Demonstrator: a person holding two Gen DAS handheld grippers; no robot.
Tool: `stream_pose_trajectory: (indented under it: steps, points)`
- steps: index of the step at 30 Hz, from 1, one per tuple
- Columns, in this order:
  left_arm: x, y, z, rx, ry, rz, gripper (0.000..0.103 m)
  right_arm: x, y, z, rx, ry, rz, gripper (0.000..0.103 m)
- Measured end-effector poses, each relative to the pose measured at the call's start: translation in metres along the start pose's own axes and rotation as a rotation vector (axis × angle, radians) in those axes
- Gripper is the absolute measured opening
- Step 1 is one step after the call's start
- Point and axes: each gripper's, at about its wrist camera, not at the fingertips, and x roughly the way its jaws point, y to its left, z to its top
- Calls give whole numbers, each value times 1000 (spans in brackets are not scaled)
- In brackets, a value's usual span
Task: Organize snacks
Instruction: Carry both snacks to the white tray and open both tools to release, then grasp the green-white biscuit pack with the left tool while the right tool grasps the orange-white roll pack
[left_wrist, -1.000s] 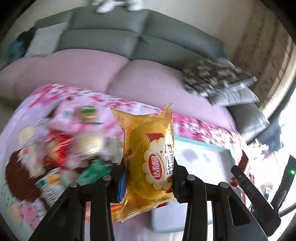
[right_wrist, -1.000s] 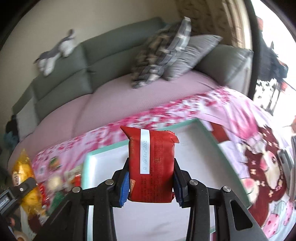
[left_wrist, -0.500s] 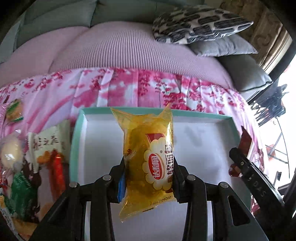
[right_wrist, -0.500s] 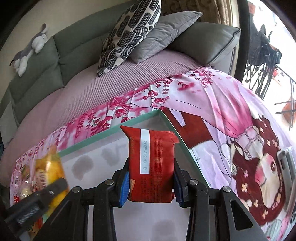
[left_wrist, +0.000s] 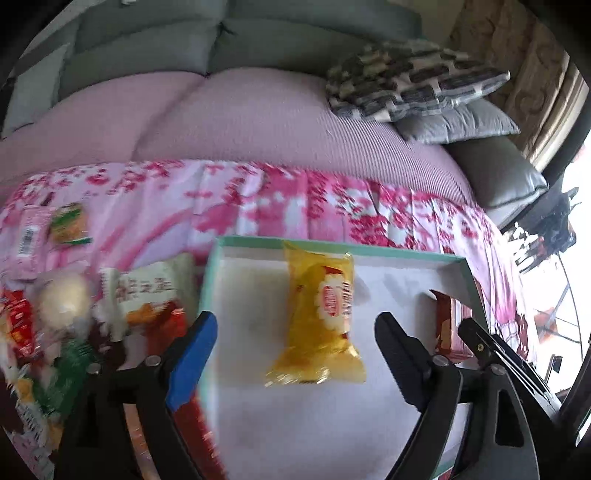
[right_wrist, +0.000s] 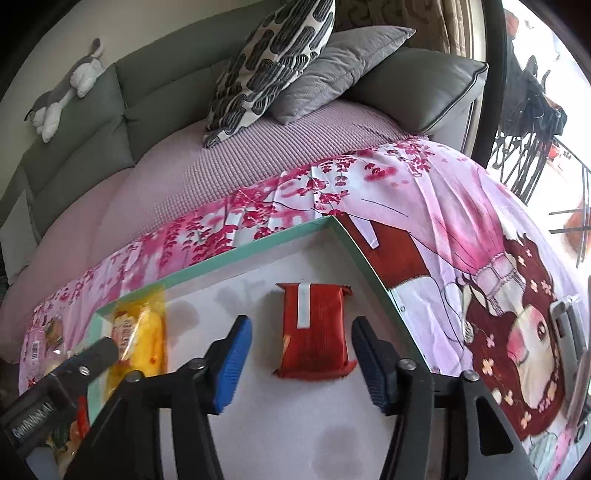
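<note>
A yellow snack packet (left_wrist: 321, 314) lies on the white floor of a teal-rimmed tray (left_wrist: 332, 245). My left gripper (left_wrist: 295, 332) is open, its fingers either side of the packet and apart from it. In the right wrist view a red snack packet (right_wrist: 314, 328) lies in the same tray (right_wrist: 221, 262) near its far right corner. My right gripper (right_wrist: 301, 343) is open around it without touching. The yellow packet (right_wrist: 138, 339) shows at the tray's left, and the red packet (left_wrist: 445, 325) shows at the right in the left wrist view.
Several loose snack packets (left_wrist: 147, 295) lie in a heap left of the tray on the pink floral cloth (left_wrist: 258, 199). A sofa with cushions (right_wrist: 280, 59) stands behind. A plush toy (right_wrist: 66, 88) lies on the sofa back.
Both grippers have opened and let go: the yellow packet and the red packet now lie in the tray. Both grippers have drawn back a little.
</note>
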Motion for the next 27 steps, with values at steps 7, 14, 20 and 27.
stream_pose_trajectory:
  steps: [7,14,20,27]
  points:
    - [-37,40,-14,-66,-92,85,98,-25,18,-7,-40,-70,44,100]
    - [-66,85,-37,-133,-172,177,98,-33,37,-28,-43,-85,89,103]
    - [-79,134,-56,-246,-187,239,98,-35,55,-51,-63,-61,148,103]
    - [-98,188,-69,-403,-223,301,98,-48,78,-60,-113,-96,196,103]
